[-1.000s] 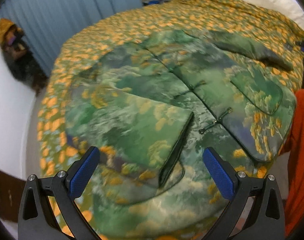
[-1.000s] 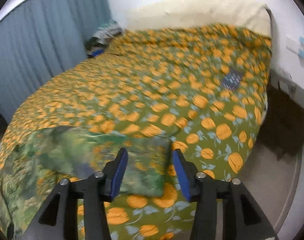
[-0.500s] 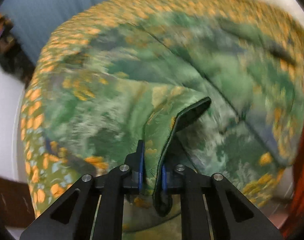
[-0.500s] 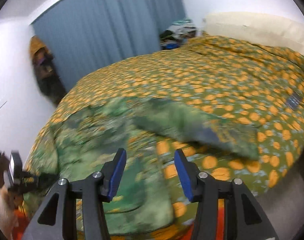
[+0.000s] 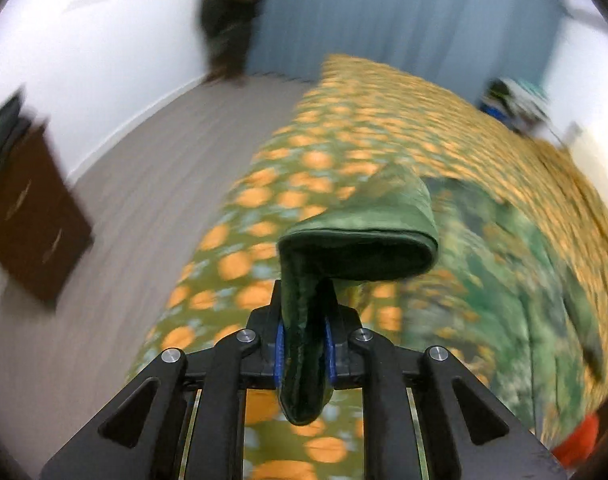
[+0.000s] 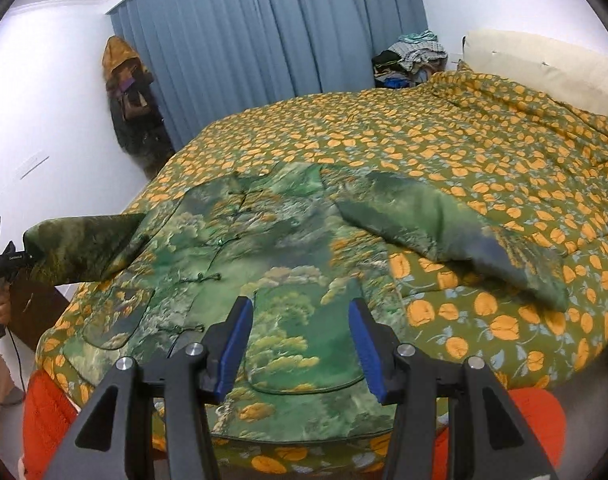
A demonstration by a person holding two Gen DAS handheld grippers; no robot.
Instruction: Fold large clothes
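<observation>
Left gripper (image 5: 304, 344) clamps sleeve cuff (image 5: 358, 248), lifted off bed edge at 9 o'clock of jacket (image 6: 271, 264). Right gripper (image 6: 299, 344) fingers wide, empty, above hem pocket at 6 o'clock. Jacket spread on bedspread (image 6: 484, 140). Risk: slick cuff slips; one-sided pull drags body askew, wrinkles fold.

My left camera looks along its hand-held gripper (image 5: 304, 354) from low at the bed's (image 5: 384, 120) edge, close in, facing the curtain (image 5: 404, 20) — blurred. My right camera sits at the bed's foot, higher, facing the headboard (image 6: 544, 64). Both share the bed, the jacket (image 6: 263, 248) and the curtain.
</observation>
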